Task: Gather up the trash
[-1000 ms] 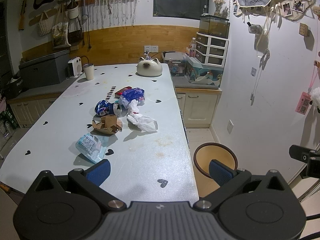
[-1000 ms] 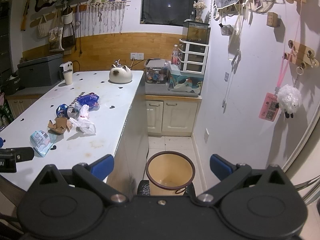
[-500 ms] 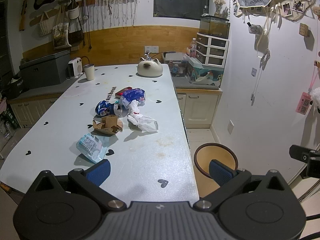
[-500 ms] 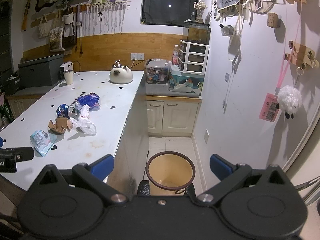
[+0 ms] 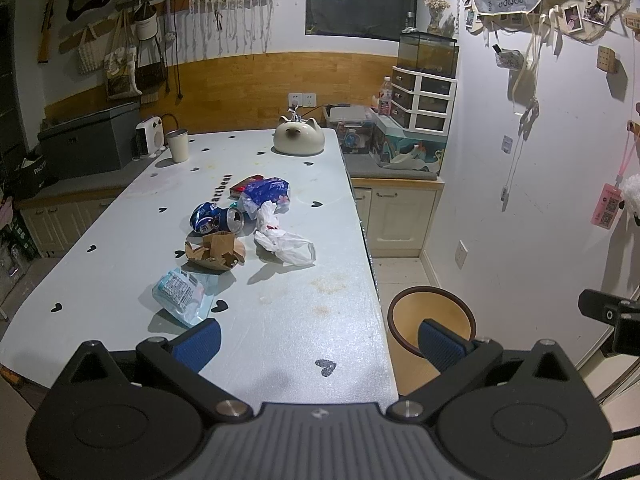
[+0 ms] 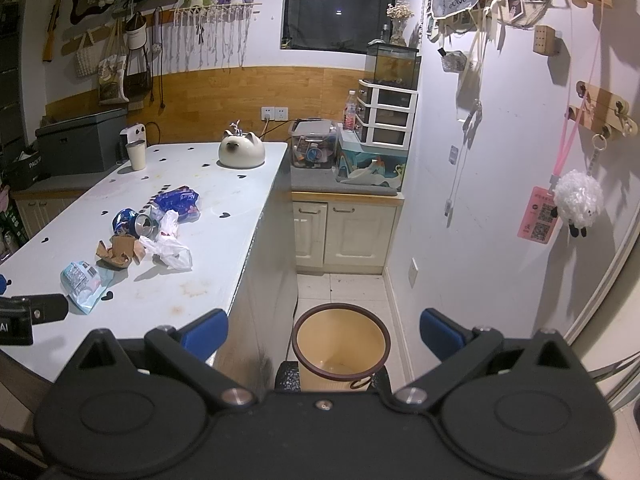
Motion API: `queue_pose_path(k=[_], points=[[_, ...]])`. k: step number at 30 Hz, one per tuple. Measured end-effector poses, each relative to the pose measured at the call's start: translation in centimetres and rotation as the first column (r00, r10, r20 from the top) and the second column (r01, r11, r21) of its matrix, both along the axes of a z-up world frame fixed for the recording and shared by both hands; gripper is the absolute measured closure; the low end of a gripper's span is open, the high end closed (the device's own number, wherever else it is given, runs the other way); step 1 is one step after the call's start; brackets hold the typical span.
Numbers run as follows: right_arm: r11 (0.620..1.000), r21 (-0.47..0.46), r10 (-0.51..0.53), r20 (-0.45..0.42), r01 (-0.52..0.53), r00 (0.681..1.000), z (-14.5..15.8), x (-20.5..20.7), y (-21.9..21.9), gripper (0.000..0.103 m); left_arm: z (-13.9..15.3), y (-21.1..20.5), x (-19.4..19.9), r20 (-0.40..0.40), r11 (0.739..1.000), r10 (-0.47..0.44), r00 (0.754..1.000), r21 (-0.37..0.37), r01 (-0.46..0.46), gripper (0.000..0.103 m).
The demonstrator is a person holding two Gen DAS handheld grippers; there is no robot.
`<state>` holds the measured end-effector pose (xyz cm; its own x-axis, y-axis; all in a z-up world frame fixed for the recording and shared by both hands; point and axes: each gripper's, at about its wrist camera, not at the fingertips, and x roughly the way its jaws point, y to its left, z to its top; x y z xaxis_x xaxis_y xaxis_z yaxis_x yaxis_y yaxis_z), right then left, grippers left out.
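Note:
Trash lies mid-table: a pale blue wet-wipe pack (image 5: 182,295) nearest me, torn brown cardboard (image 5: 216,251), a crushed blue can (image 5: 216,219), a white plastic bag (image 5: 285,240) and a blue wrapper (image 5: 266,192). A yellow bin with a brown rim (image 5: 431,325) stands on the floor by the table's right edge. My left gripper (image 5: 318,345) hovers open over the table's near edge, nothing in it. My right gripper (image 6: 323,334) is open and empty above the bin (image 6: 340,350). The right wrist view also shows the pack (image 6: 82,280) and bag (image 6: 170,246).
A cat-shaped ceramic pot (image 5: 298,141) and a cup (image 5: 178,145) stand at the table's (image 5: 304,288) far end. Cabinets with boxes and drawers (image 6: 348,236) line the back wall. The right wall (image 6: 500,200) is close, hung with a pink tag and plush.

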<state>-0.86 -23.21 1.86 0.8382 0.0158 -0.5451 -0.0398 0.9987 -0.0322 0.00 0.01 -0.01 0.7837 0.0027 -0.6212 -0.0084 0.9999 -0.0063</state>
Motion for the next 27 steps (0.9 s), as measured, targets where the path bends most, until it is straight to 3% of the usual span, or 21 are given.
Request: queue_pose_path(k=[27], points=[[1.000,0.001,0.001,0.002,-0.001,1.000,0.19,-0.06,-0.13,0.000,0.00,0.01,0.00,0.002,1.000,0.000,1.000,0.001,0.000,0.000]])
